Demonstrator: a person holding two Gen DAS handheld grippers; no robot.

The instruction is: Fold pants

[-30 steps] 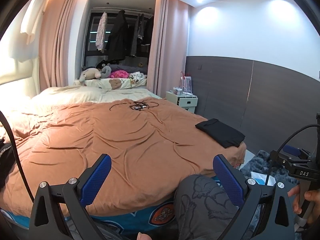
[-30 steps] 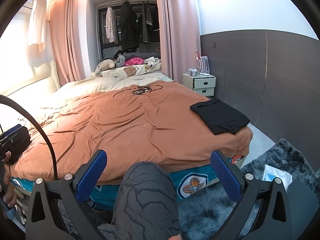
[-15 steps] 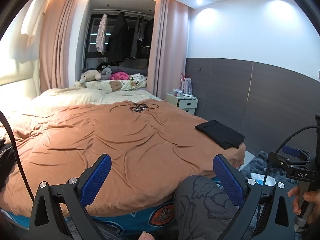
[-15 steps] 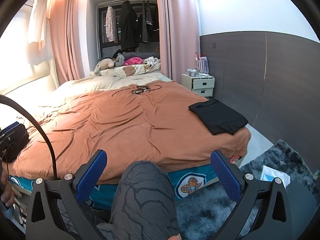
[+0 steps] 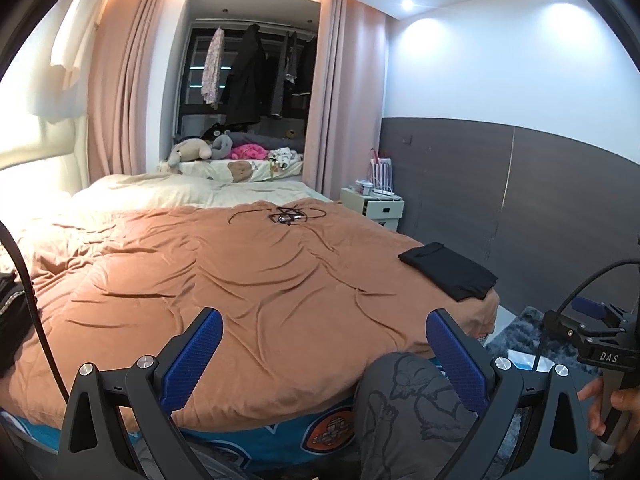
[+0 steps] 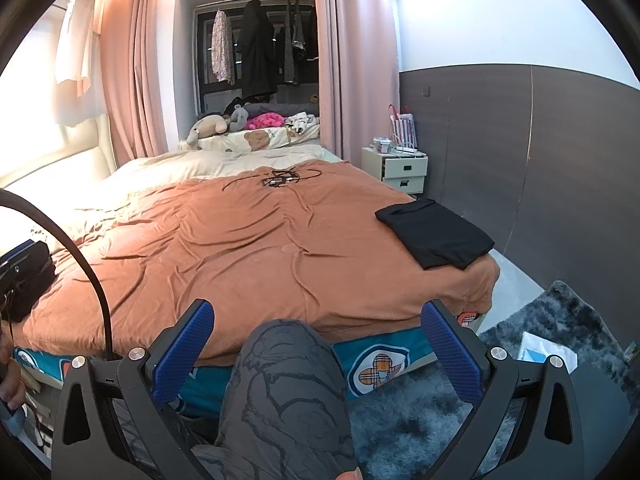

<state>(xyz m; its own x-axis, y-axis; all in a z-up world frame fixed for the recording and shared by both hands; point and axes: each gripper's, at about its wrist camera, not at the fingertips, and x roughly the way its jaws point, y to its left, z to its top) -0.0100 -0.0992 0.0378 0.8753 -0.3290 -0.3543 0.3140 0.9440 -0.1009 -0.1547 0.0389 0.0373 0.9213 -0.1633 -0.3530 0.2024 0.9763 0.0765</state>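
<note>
Comparing with the frames a second ago, I find almost nothing changed: both views have drifted slightly, and the black folded pants (image 6: 436, 232) lie where they lay, at the near right corner of the bed's brown cover (image 5: 248, 280). My left gripper (image 5: 324, 354) has its two blue fingers spread wide and empty; my right gripper (image 6: 318, 344) likewise, wide and holding nothing. Count: one pair of pants, one tangle of black cable (image 6: 280, 178) far up the cover, one white nightstand (image 6: 402, 168), one grey-clad knee (image 6: 288, 376) between the right fingers.
</note>
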